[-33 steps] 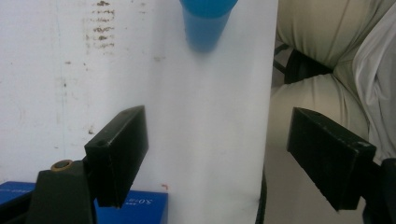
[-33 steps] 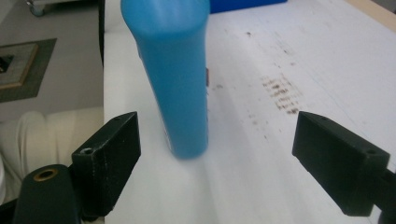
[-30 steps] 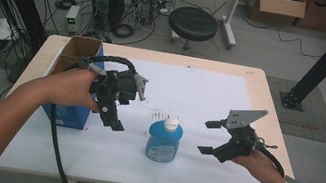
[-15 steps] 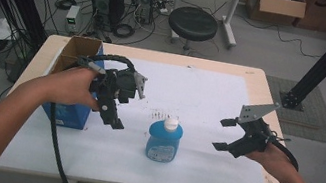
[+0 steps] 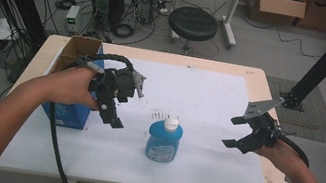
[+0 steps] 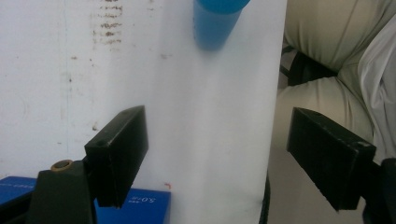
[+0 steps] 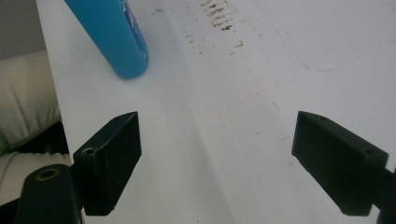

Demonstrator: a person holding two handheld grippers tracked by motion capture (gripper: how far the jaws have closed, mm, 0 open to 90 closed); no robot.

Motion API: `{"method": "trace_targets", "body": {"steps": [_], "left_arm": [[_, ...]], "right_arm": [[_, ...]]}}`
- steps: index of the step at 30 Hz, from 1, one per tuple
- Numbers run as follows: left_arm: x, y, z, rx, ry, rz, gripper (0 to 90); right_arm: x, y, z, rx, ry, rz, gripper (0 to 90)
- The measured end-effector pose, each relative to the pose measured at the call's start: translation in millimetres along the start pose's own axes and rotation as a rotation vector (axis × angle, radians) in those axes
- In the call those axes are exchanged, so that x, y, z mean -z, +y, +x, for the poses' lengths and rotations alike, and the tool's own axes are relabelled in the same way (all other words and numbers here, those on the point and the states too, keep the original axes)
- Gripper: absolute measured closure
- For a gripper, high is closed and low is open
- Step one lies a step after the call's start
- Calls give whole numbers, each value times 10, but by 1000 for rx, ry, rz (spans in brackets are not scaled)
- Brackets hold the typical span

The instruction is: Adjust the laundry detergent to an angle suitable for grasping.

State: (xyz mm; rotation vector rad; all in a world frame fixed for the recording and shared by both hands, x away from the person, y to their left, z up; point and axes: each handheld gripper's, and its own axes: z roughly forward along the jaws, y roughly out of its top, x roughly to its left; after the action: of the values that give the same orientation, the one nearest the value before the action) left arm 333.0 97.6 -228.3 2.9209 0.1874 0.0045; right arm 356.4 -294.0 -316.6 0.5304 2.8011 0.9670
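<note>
1. In the high view, a blue bottle with a white cap stands upright on the white sheet of the table, close to the 6 o'clock edge. The left gripper hangs above the table at about 9 o'clock from the bottle, apart from it, jaws spread and empty. Just behind the left hand is an open cardboard box with blue sides. The right gripper is at 3 o'clock from the bottle, well apart, jaws also spread and holding nothing. I judge that the bottle stands between both grippers so that either one can reach it.

2. In the left gripper view, the two black jaws are wide apart with only the white sheet between them. The bottle is at 12 o'clock, beyond the jaws, so this gripper is not yet aligned for a grip. A corner of the blue box is at 7 o'clock.

3. In the right gripper view, the jaws are spread too, nothing between them. The bottle lies toward 11 o'clock, well away. Brown stains mark the sheet at 12 o'clock.
</note>
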Motion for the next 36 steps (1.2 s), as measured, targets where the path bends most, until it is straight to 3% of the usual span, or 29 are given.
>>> {"method": "trace_targets", "body": {"steps": [18, 36], "left_arm": [[14, -14, 10, 10, 5, -2, 214], [26, -41, 15, 28, 13, -7, 214]], "right_arm": [[32, 80, -58, 12, -38, 97, 155], [16, 89, -127, 3, -39, 120, 156]]}}
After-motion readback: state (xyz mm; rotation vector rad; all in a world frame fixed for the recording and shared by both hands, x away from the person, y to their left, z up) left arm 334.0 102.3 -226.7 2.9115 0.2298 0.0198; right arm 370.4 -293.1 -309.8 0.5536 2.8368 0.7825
